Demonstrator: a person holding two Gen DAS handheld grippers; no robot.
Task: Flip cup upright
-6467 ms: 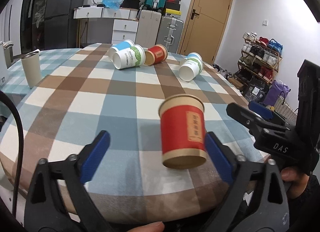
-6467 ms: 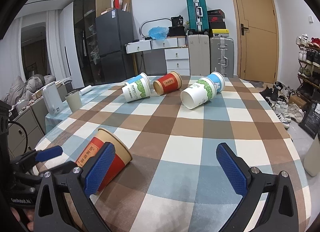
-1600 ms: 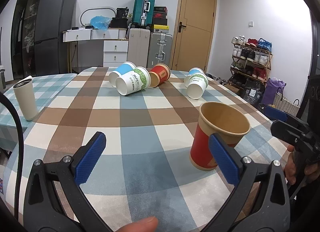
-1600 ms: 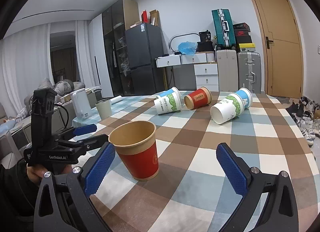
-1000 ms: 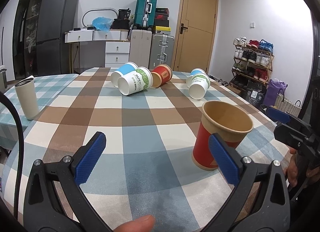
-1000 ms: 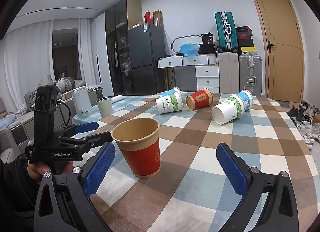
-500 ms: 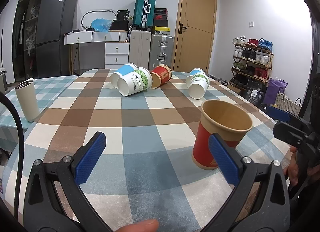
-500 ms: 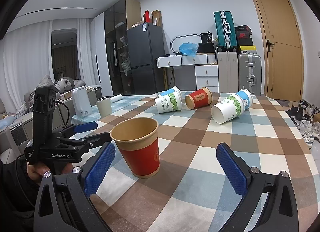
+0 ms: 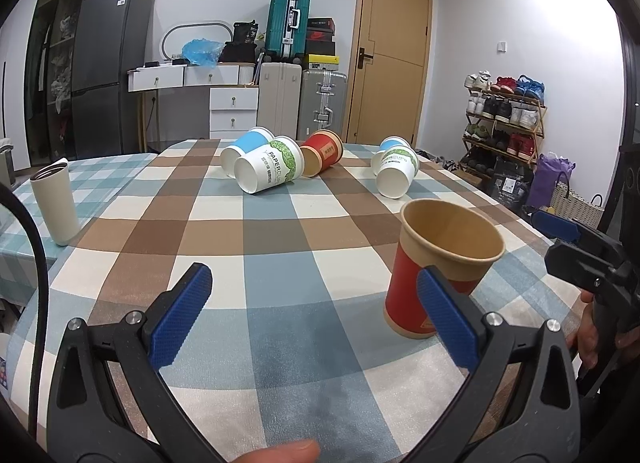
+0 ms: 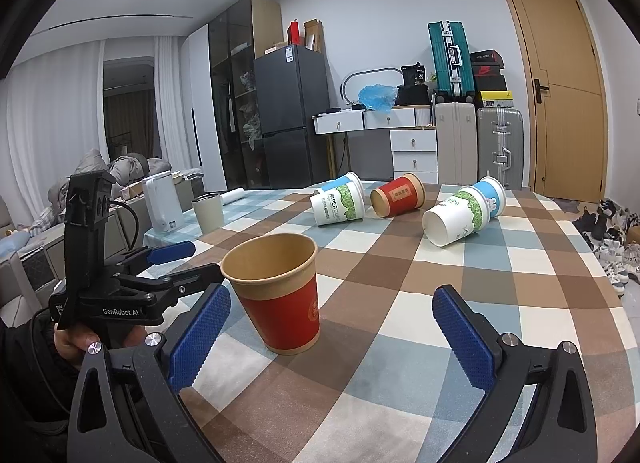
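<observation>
The right pad of the left tongs (image 9: 314, 317) covers part of the red cup's (image 9: 404, 295) lower wall; the blue cup (image 9: 249, 142) sits half behind the green-print cup (image 9: 272, 169); the cups' small print is perhaps too fine to read; the bench (image 9: 280, 263) runs off the lower edge.

Checked table (image 9: 280, 235) carries upright red cup (image 9: 440, 263), five toppled cups (image 9: 272, 171), tumbler (image 9: 54, 203).

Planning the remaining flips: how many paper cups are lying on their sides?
5: blue cup and green-leaf cup mid-table, red cup beside them, blue cup behind green cup further right. The near red cup stands upright.
</observation>
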